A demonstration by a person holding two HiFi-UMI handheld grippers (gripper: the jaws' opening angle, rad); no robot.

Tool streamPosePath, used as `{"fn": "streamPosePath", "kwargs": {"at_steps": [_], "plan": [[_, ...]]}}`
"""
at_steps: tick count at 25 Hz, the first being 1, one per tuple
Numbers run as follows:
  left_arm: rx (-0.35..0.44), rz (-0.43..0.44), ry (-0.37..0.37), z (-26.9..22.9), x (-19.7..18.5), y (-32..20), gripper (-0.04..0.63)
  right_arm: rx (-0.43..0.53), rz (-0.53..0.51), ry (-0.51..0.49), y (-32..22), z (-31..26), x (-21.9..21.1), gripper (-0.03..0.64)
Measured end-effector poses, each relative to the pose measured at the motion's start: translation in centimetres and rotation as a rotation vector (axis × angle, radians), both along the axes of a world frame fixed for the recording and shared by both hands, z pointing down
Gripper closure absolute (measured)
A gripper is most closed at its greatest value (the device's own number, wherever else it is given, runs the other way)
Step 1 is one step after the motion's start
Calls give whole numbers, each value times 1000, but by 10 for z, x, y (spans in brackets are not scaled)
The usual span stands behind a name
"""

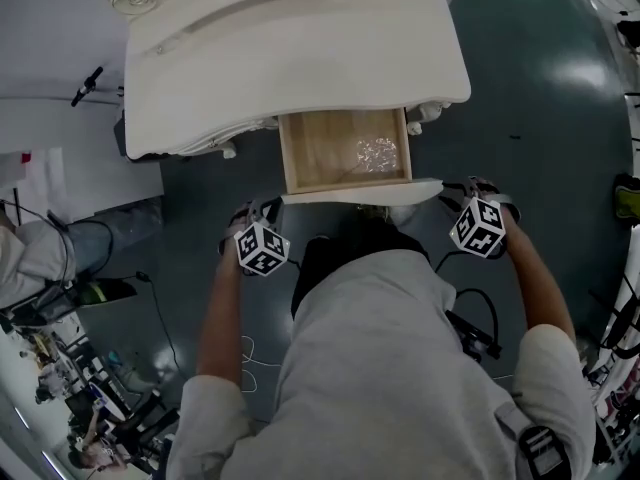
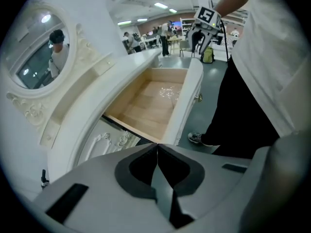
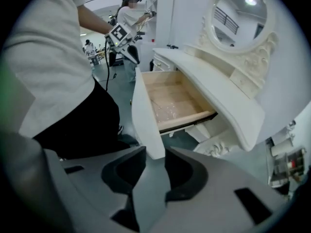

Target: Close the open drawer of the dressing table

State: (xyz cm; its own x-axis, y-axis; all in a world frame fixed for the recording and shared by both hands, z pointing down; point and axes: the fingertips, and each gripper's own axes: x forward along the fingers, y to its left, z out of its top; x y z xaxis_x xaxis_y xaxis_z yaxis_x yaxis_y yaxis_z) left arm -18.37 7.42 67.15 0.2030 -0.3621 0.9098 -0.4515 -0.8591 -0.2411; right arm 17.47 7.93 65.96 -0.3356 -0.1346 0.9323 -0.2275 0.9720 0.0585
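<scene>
The open drawer (image 1: 345, 153) juts from the desk (image 1: 300, 38) towards us; left hand-held gripper (image 2: 156, 146) closed and empty, right hand-held gripper (image 3: 154, 152) part-open, gripping nothing; we should press both evenly on its front panel (image 1: 362, 192), pushing straight

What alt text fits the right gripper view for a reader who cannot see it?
The right hand-held gripper, jaws apart, sits at the near end of the white front panel of an open wooden-lined drawer. The drawer juts from a white dressing table with an oval mirror; the person's white shirt fills the left.
</scene>
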Motion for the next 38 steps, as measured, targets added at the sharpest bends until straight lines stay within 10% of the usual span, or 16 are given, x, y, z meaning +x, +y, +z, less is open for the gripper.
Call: {"fn": "streamPosePath", "kwargs": {"at_steps": [20, 38], "plan": [[-266, 168, -99, 23, 3, 7, 440, -32, -239, 110, -6, 46, -1, 439], [-194, 161, -264, 49, 11, 8, 480, -63, -259, 109, 0, 53, 0, 462]]}}
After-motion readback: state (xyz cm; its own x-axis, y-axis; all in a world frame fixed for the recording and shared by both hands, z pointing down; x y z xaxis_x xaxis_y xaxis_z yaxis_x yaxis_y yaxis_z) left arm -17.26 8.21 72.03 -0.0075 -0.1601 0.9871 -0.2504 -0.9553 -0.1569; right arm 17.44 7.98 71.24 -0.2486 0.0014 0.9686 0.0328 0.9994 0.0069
